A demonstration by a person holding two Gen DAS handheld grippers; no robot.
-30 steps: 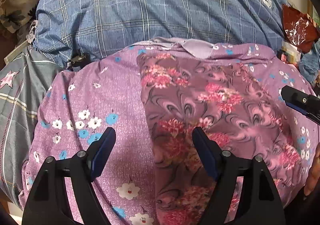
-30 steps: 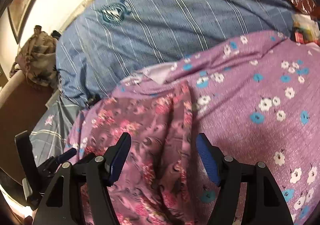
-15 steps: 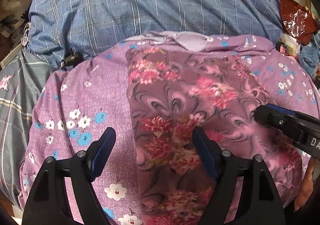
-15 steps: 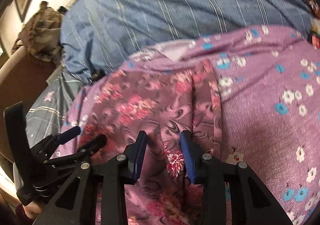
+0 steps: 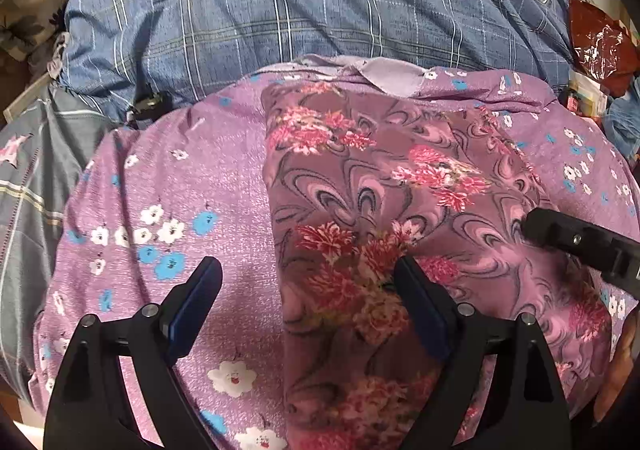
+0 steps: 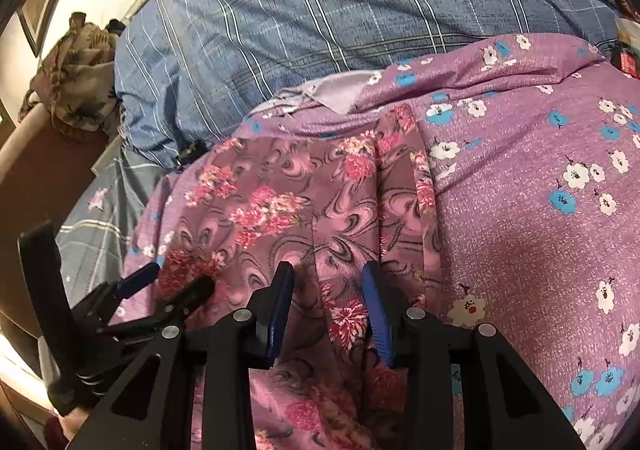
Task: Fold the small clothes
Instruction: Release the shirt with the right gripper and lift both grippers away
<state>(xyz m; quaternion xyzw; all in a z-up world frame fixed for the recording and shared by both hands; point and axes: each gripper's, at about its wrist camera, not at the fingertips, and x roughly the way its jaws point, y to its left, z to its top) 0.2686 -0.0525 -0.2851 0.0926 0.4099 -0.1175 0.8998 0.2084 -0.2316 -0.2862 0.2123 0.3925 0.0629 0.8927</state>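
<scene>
The left wrist view looks straight down on the flowered garment (image 5: 380, 210) — a mauve piece with pink and red blossoms, lying flat on the purple sheet (image 5: 180, 178) with white and blue flowers. From here both long edges of the garment show: its left edge runs straight down the sheet, its right edge slants toward the right claw (image 5: 560, 234), of which only a black finger reaches in from the side. The left claw (image 5: 308, 290) hangs just over the garment's left edge, jaws wide apart and just opened further; one finger stands over bare sheet, the other over the garment, nothing gripped.

The right wrist view gives what the other lacks: the right claw (image 6: 328, 298) seen along its own fingers, set on the garment near its right edge. Its jaws stand partly open, having just closed and then eased a little apart, with a raised fold of the garment between the blue pads; whether the pads press the cloth I cannot tell. The left claw (image 6: 168, 282) appears left of the garment's near end, close beside the right one.

Beyond the garment's far edge lies a pale lilac flap (image 5: 392, 74), then a blue checked quilt (image 5: 320, 2). Right of the garment the sheet spreads bare and wide; left of it a narrower strip of sheet, then grey striped bedding (image 5: 28, 178).
</scene>
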